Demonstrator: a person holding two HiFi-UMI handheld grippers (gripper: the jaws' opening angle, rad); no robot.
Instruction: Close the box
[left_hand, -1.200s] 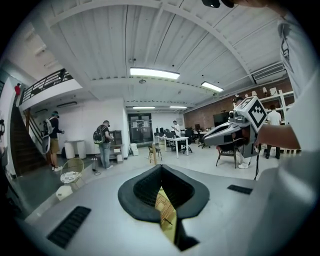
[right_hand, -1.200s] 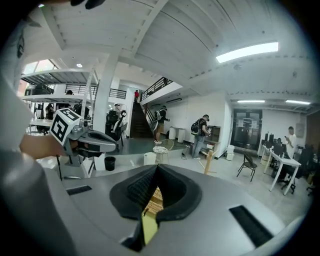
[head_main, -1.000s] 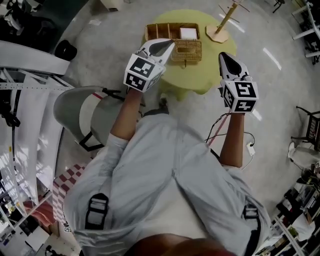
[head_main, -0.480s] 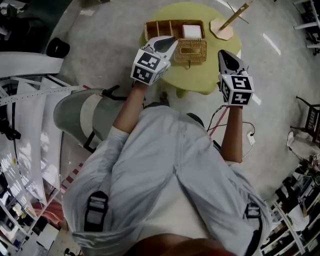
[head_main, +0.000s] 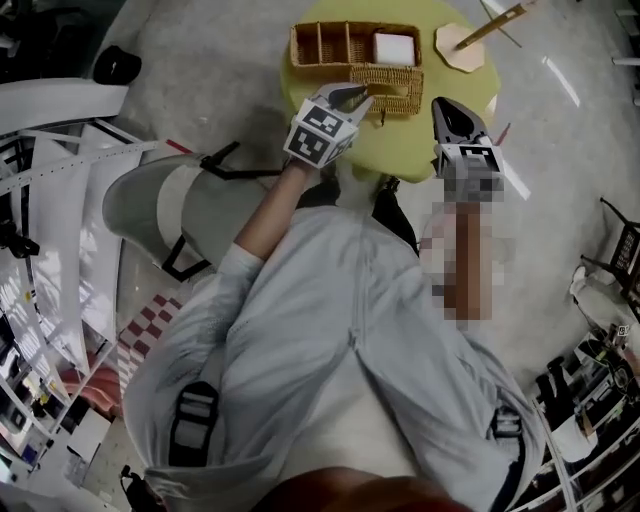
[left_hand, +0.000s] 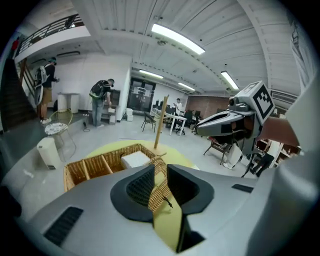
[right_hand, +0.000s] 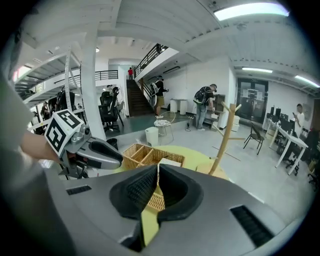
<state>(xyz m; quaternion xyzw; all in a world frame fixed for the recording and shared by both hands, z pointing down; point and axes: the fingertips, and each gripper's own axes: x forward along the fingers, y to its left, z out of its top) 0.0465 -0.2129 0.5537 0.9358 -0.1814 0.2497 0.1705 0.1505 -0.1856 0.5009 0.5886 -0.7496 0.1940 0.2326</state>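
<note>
An open wicker box (head_main: 345, 42) with several compartments stands on the round yellow table (head_main: 310, 85); a white block (head_main: 393, 48) fills one compartment. Its woven lid (head_main: 398, 88) lies flat toward me, a small dark loop (head_main: 380, 118) at its front edge. My left gripper (head_main: 360, 96) hovers at the lid's near left corner, jaws a narrow gap apart. In the left gripper view the lid (left_hand: 159, 182) shows through that gap of the left gripper (left_hand: 160, 167). My right gripper (head_main: 440, 108) sits right of the lid, clear of it. In the right gripper view the right gripper (right_hand: 158, 167) is shut and empty.
A wooden stand (head_main: 462, 46) with a slanted pole rests on the table's far right. A grey chair (head_main: 160, 215) is at my left, by the table's near edge. White shelving (head_main: 60, 160) runs along the left. People stand far off in the hall (left_hand: 102, 102).
Both grippers have moved forward over the table toward the box. The left one now reaches the lid's corner. The right one has drawn nearer the lid's right side.
</note>
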